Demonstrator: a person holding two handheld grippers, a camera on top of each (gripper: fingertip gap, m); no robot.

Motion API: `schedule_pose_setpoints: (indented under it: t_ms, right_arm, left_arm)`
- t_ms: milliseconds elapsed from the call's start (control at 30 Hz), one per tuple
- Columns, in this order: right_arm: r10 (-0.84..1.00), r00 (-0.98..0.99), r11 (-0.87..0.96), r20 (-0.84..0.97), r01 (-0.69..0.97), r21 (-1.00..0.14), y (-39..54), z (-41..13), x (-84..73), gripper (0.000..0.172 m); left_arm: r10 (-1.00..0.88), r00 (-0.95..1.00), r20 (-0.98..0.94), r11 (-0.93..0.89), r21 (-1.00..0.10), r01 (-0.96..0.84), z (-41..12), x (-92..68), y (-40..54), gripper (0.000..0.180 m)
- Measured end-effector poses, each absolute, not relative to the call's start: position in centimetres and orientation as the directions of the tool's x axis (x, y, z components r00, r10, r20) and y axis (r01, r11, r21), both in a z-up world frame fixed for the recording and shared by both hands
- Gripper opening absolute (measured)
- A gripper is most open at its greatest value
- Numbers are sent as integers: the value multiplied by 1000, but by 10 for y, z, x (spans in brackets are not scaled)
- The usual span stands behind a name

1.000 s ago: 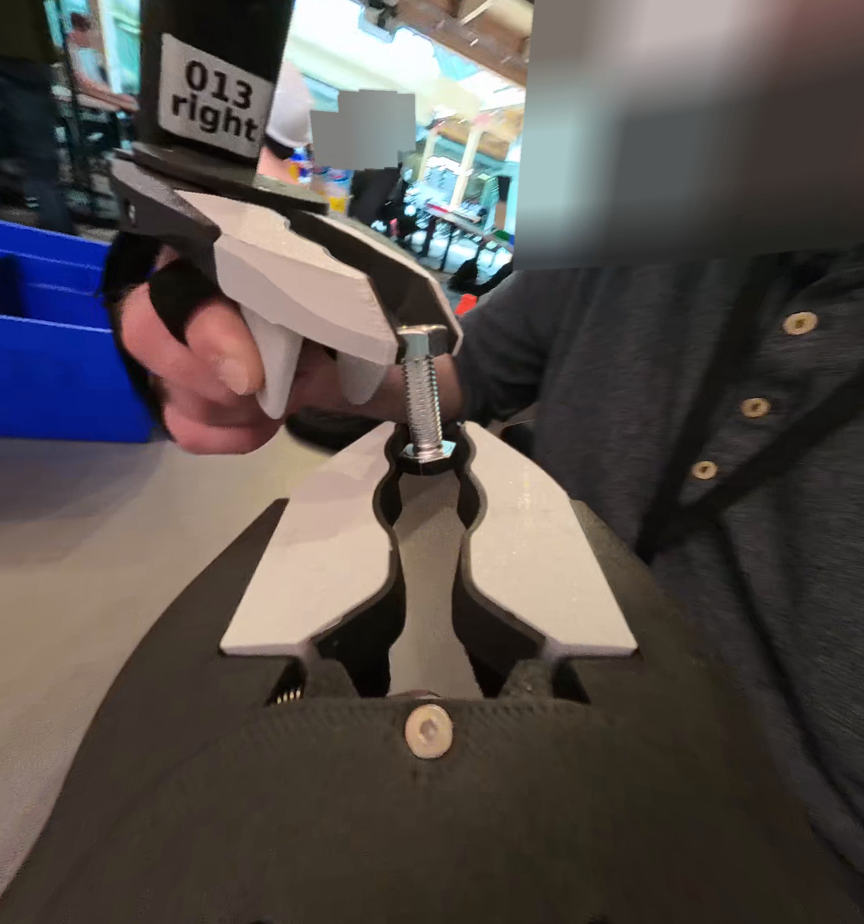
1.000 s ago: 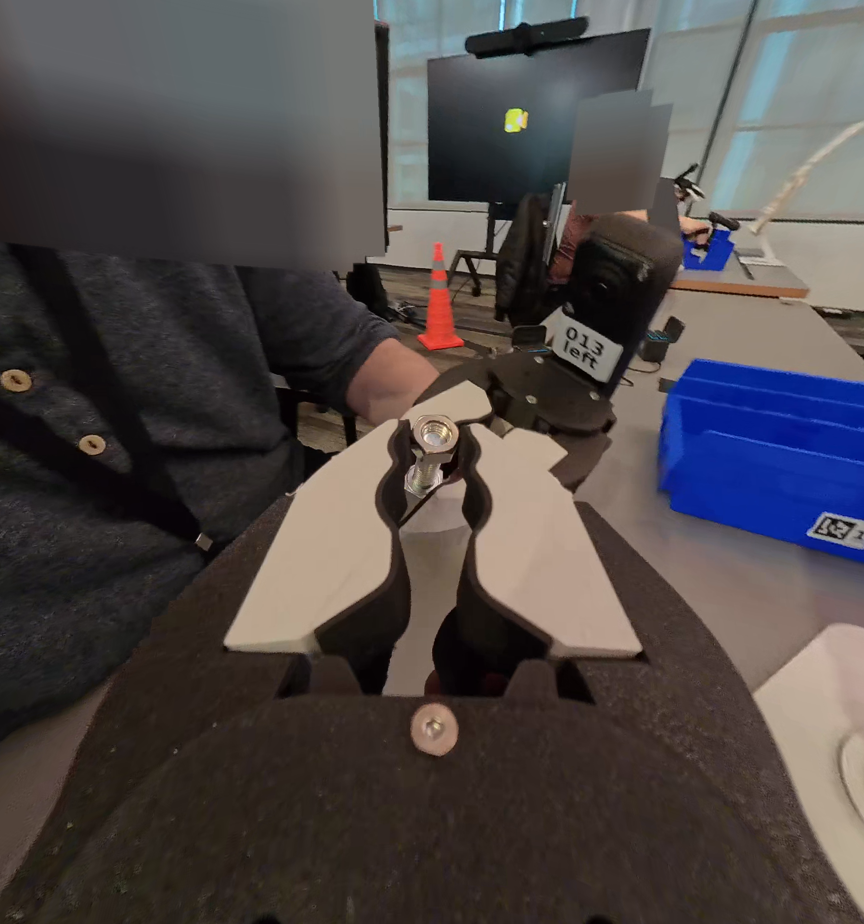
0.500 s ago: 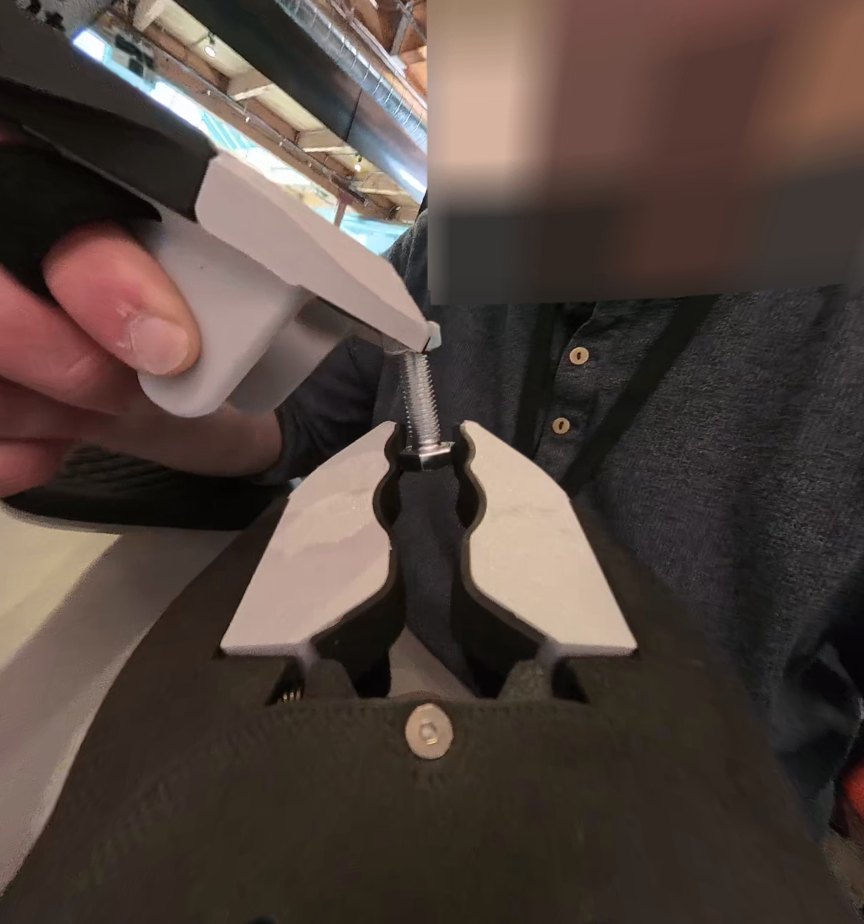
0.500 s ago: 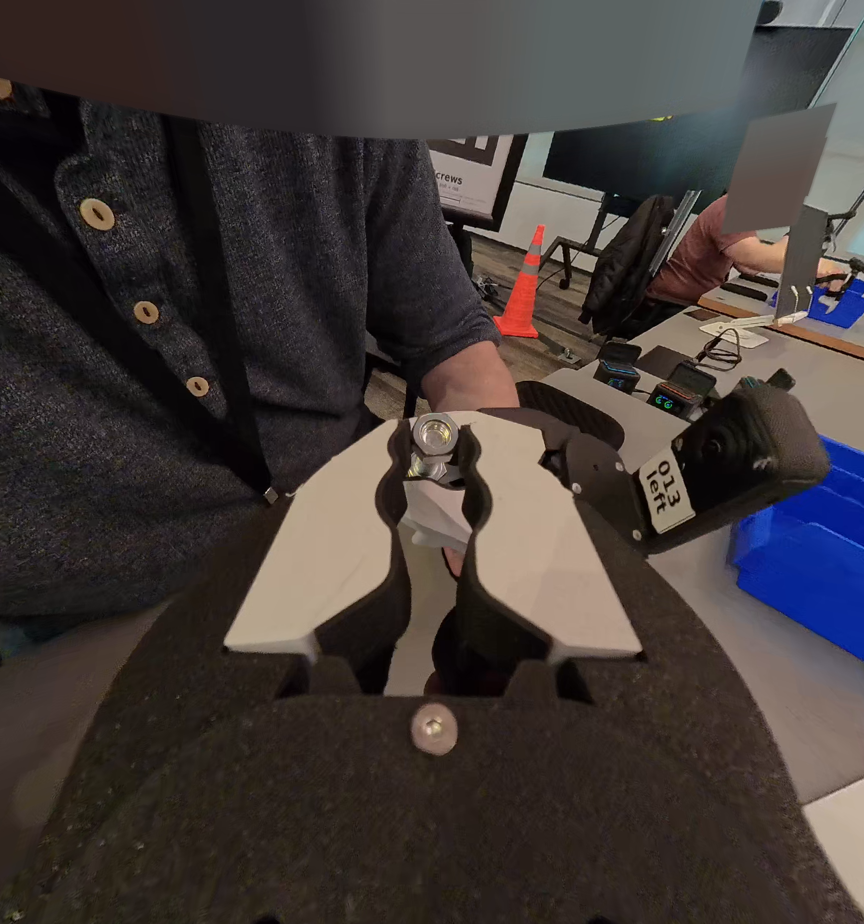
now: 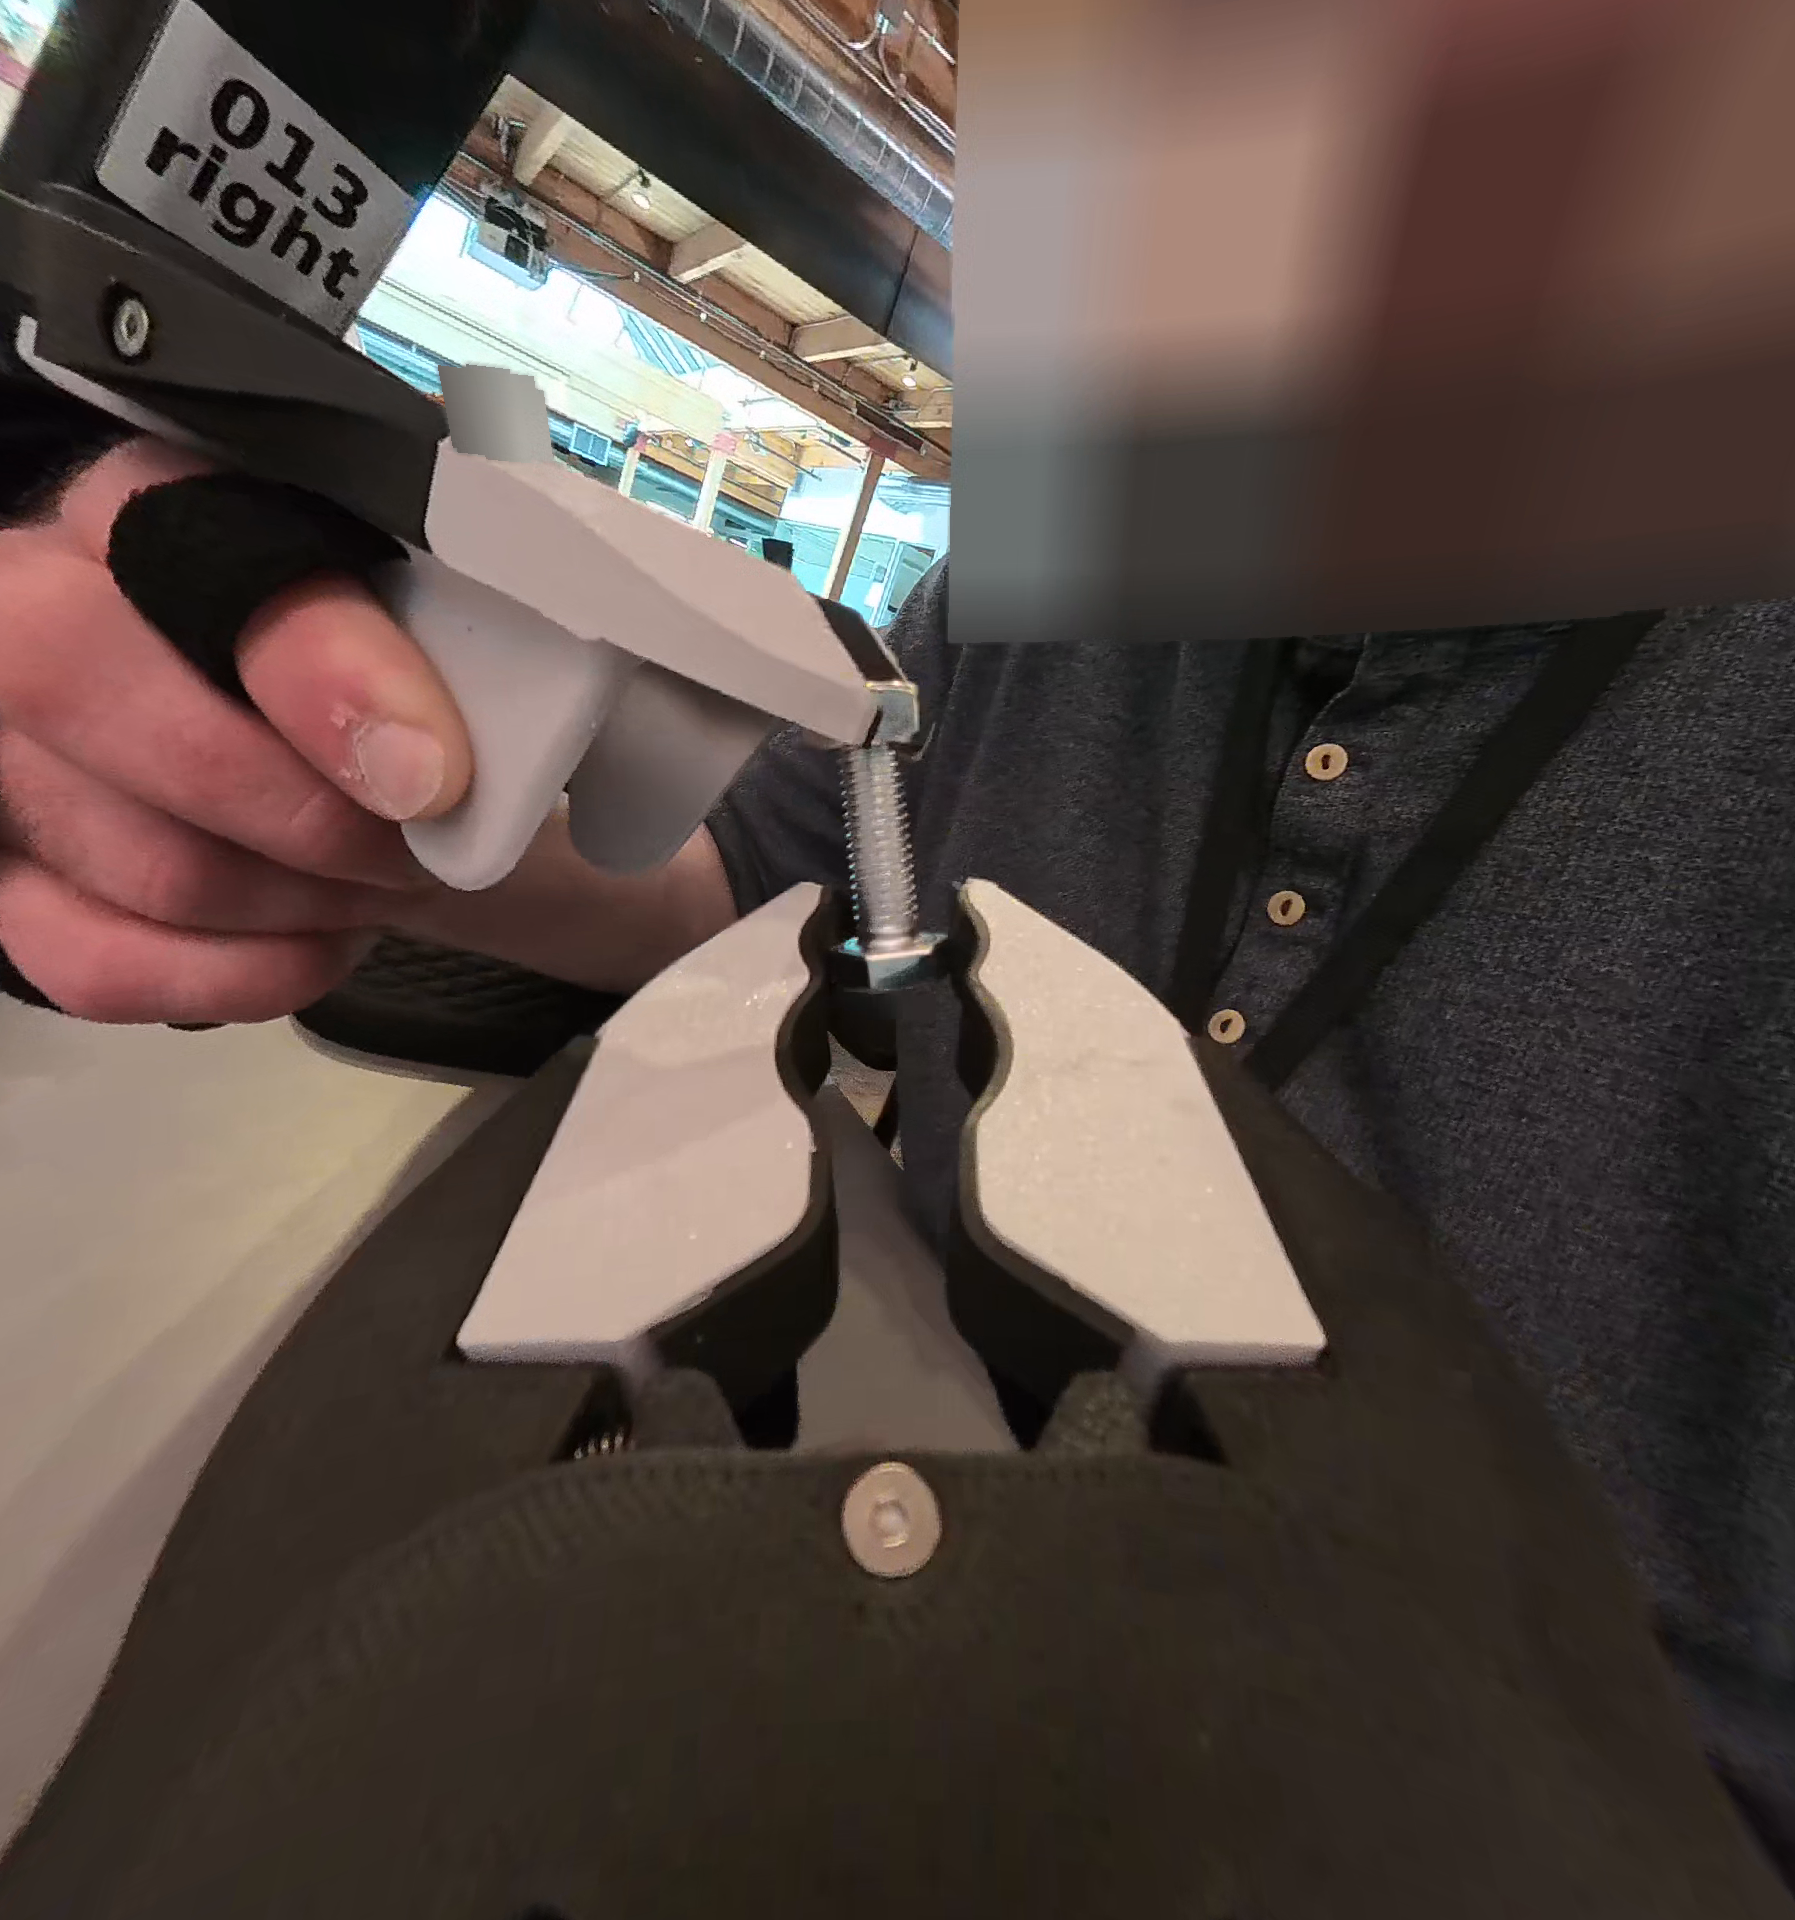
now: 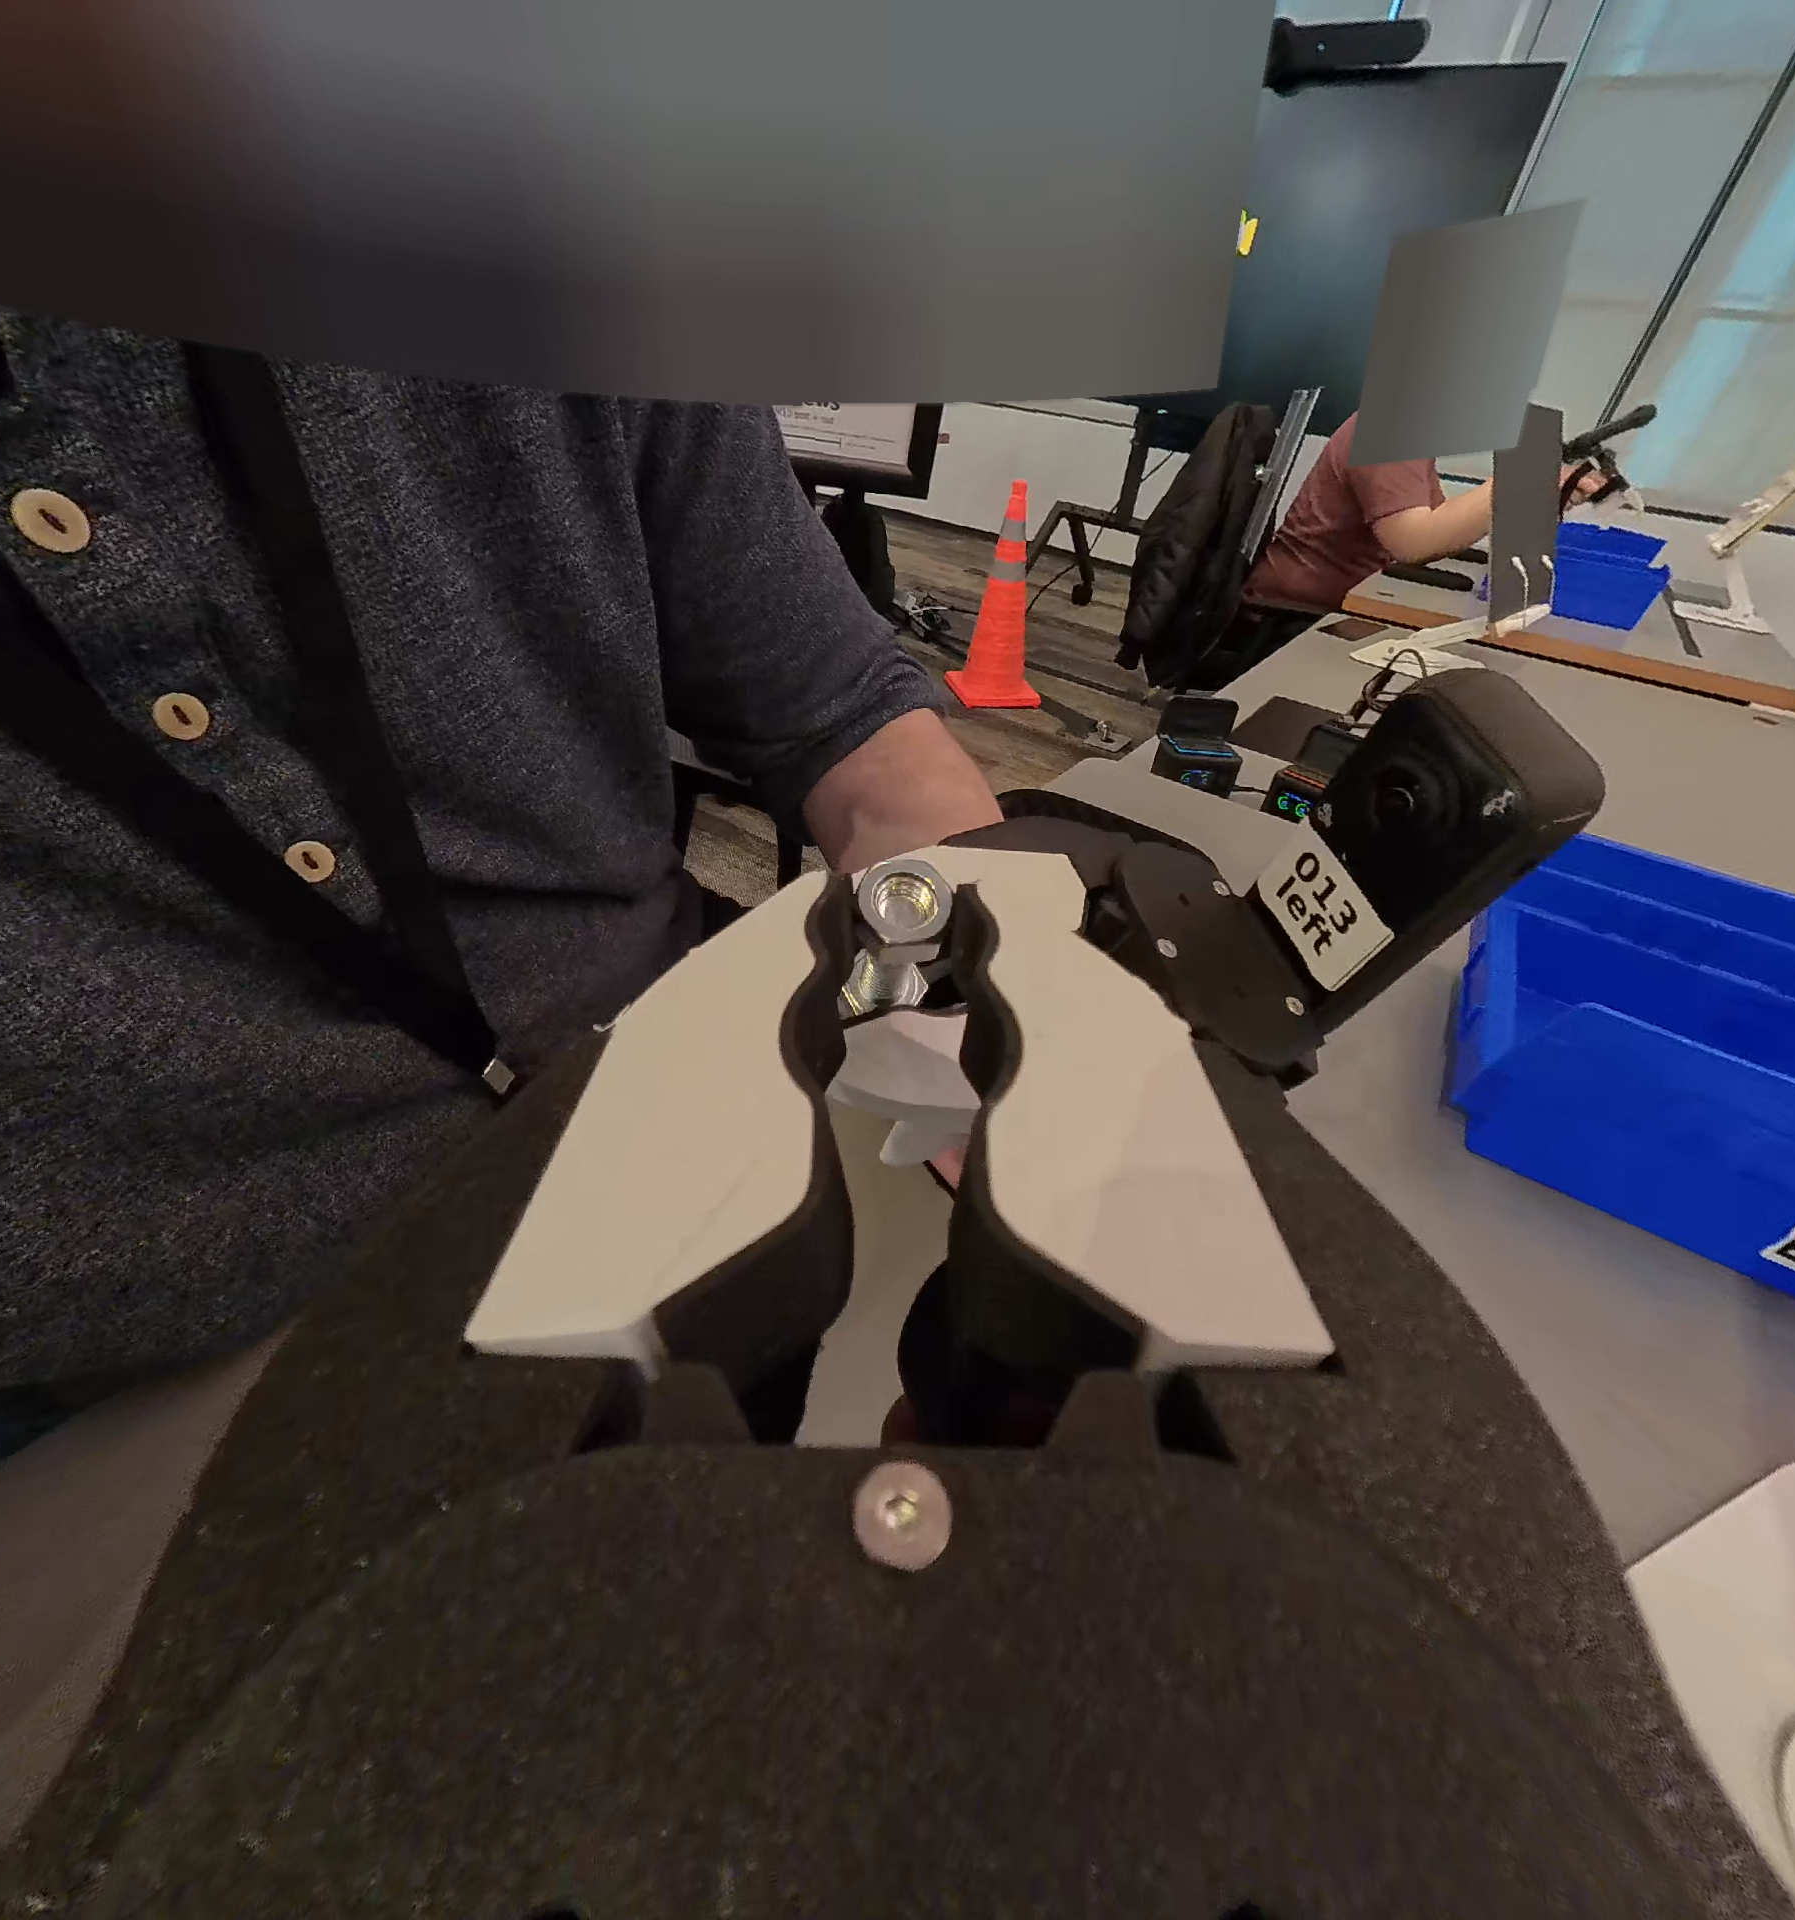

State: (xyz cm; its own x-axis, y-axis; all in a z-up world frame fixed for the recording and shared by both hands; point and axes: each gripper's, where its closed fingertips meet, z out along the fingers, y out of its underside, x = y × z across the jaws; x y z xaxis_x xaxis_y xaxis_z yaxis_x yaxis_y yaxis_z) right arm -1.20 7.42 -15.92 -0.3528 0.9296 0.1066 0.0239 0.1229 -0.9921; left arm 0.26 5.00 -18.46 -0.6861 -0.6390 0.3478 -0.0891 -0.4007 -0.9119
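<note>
Left fingers: your left gripper (image 5: 888, 961) clenches the hexagonal head of a silver threaded steel bolt (image 5: 875, 847).
Right fingers: your right gripper (image 6: 898, 914) clamps a silver hexagonal steel nut (image 6: 900, 908) at the bolt's far end.
Axis: the bolt's shank runs straight from head up to nut, spanning both grippers.
Surroundings: blue plastic bin (image 6: 1662, 1039) lies right of the bolt, on the grey table (image 5: 145, 1195).

There are two grippers: the left gripper (image 5: 888, 935) and the right gripper (image 6: 908, 914). One bolt (image 5: 877, 842) is visible, and one nut (image 6: 901, 912). On the shirt I count three buttons (image 6: 181, 715). There is one orange cone (image 6: 1002, 613) on the floor. Two blue bins are seen, a near one (image 6: 1662, 1060) and a far one (image 6: 1605, 571). Two small black devices (image 6: 1194, 753) stand on the table (image 6: 1703, 769).
</note>
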Motion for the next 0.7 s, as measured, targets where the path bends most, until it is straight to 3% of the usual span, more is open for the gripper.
schedule_pose_setpoints:
  t_ms: [367,533,700]
  right_arm:
    - [955,-282,104,88,42,-994,88,-162,-14,18]
    - [982,-177,86,74,59,-995,108,-162,-12,18]
    - [997,-48,56,53,75,-996,131,-163,-9,18]
  left_arm:
    - [-716,-610,340,-384,-921,-62,-187,9,63,34]
    - [-913,-346,218,-216,-975,-46,-203,21,97,50]
    - [-997,61,-38,30,-992,-121,-213,26,141,55]
